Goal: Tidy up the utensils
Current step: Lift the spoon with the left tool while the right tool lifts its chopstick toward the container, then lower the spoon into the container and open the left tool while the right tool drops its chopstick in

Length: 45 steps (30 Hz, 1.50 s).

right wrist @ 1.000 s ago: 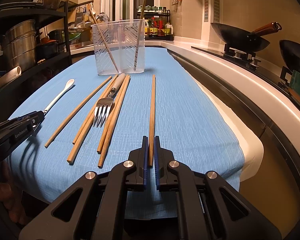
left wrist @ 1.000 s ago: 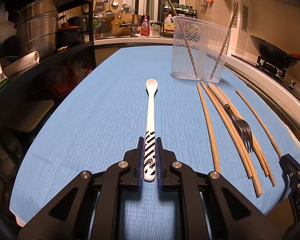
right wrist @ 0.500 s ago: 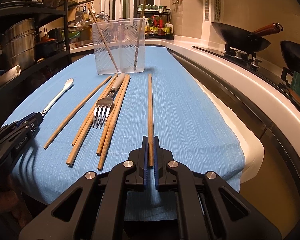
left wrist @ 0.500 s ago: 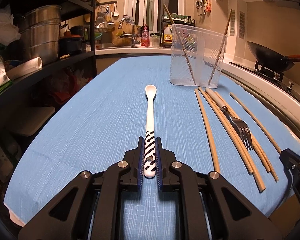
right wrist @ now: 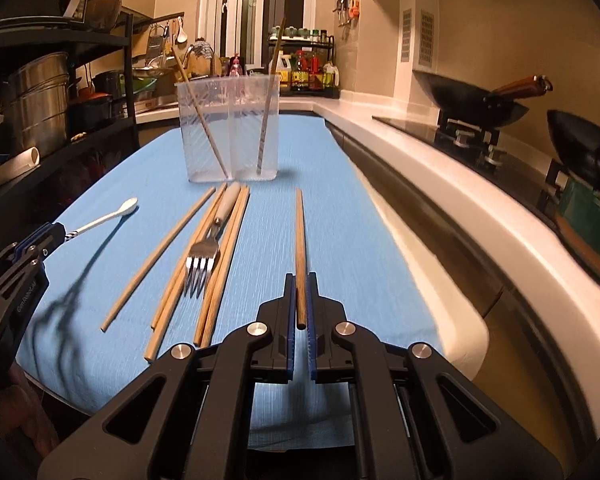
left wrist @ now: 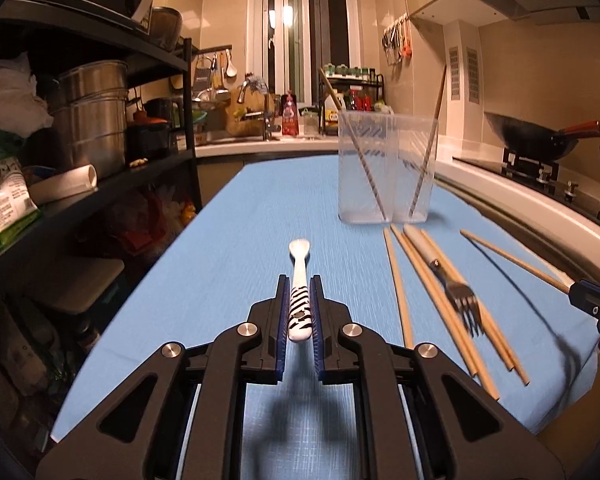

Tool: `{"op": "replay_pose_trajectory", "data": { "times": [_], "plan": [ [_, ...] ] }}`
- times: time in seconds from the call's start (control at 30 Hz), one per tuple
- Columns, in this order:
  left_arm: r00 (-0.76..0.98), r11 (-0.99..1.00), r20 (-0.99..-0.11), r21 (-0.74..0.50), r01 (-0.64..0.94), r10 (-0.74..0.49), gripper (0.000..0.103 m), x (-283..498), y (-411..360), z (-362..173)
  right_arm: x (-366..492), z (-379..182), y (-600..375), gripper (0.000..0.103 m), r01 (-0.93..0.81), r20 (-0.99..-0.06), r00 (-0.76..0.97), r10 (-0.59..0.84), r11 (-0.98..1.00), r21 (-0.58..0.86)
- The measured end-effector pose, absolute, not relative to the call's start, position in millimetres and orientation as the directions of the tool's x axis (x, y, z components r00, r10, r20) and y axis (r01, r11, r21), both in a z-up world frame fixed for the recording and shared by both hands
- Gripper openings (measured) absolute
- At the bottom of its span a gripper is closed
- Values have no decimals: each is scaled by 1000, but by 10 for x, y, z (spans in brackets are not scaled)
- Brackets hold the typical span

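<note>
The left gripper [left wrist: 299,300] is clenched on the striped handle of a white spoon [left wrist: 299,264]. A second ago the spoon lay flat on the blue cloth [left wrist: 228,264]. Now it is lifted, with a dark shadow under the tongs. The right gripper [right wrist: 300,300] is clenched on one wooden chopstick [right wrist: 299,240]. That stick was on the cloth before and now hangs above it too.

The left view shows the spoon's black stripes close up, and the right tongs only as a blue and black tip at the far right edge. The right view shows the spoon's round bowl from the side, off to the left of its tongs, and the whole held stick straight ahead.

Between the two tongs lie loose chopsticks [right wrist: 162,258] and a shiny metal fork [right wrist: 204,256] with a pale handle, resting on the sticks. Ahead of both tongs stands a clear plastic holder [right wrist: 230,128] with two sections. One thin stick leans in each. The sticks are long, smooth and brown. The cloth looks woven and soft.
</note>
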<state>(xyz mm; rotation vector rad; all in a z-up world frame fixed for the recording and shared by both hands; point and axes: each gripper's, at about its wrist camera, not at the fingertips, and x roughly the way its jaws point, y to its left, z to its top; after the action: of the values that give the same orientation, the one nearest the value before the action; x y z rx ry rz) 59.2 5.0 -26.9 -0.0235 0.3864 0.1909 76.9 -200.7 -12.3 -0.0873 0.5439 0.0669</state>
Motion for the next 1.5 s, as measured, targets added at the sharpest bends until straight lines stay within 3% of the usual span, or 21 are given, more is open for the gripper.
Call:
{"op": "replay_pose_trajectory", "data": {
  "times": [0.17,0.37,0.73,1.1,1.5],
  "plan": [
    [930,984,-325,22,-177,174,10,534,53,-56,785,303,-1988,5,-131,-461,886,49,980,-148],
    [939,989,-313,-2,-149,141,10,630,100,236,999,872,-2043,5,-157,-431,898,89,980,-126],
    [899,991,-438,-125,-55,-5,10,1114,396,639,1321,1413,-1900,5,-184,-388,912,136,979,-92],
    [772,975,-623,-222,-21,-125,9,1599,666,974,1594,1789,-1845,5,-201,-483,860,163,979,-28],
    [743,989,-665,-145,-35,-71,9,1678,575,1210,1717,1925,-1777,5,-206,-576,800,170,979,2]
  ]
}}
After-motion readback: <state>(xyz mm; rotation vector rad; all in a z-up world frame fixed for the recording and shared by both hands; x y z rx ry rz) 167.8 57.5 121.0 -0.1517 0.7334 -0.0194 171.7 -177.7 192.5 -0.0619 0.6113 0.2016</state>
